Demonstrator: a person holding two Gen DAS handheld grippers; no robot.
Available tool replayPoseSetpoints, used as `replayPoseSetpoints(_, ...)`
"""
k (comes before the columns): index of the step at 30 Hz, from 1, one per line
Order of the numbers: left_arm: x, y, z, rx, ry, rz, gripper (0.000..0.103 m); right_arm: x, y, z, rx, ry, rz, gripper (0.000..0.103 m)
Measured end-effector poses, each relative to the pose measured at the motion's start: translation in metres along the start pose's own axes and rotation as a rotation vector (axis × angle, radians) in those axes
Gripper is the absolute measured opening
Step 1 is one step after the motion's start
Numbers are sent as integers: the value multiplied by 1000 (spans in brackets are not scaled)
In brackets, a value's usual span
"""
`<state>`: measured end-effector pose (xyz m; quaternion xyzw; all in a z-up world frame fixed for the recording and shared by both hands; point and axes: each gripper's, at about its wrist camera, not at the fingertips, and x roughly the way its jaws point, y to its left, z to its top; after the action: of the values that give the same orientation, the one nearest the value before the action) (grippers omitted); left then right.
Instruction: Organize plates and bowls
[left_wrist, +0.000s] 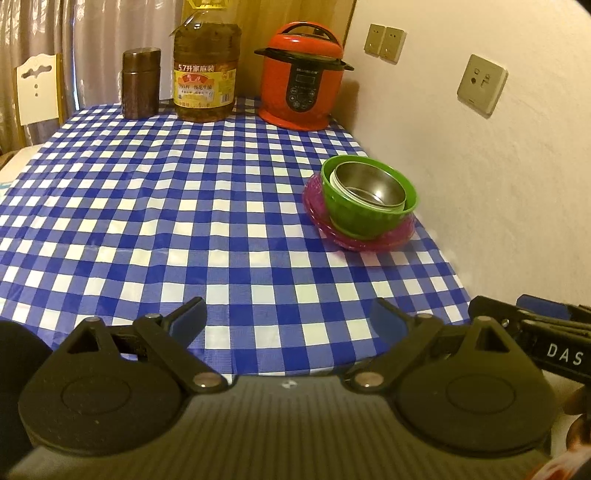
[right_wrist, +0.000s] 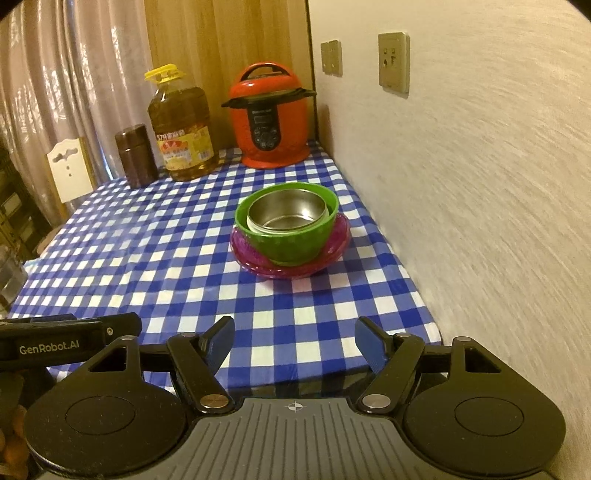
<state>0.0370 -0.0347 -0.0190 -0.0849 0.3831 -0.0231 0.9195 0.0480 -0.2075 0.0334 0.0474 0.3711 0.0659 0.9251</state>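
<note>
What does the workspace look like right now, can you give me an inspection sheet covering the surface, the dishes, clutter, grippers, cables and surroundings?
Surface: table under a blue and white checked cloth.
Job's things: steel bowl nested in green bowl, which sits on pink plate, near the wall.
Clutter: red pressure cooker, oil bottle and brown canister at the far edge.
Grippers: left gripper open, nothing between its fingers; right gripper open, nothing between its fingers.
Cables: nothing seen.
Surroundings: wall sockets, curtain, white chair back.
</note>
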Motion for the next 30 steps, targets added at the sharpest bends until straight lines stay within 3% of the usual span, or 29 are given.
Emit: replayPoseSetpoints(30, -4, -1, -2, 9, -5, 6, 94, 2, -2, 0, 12, 3, -8, 72)
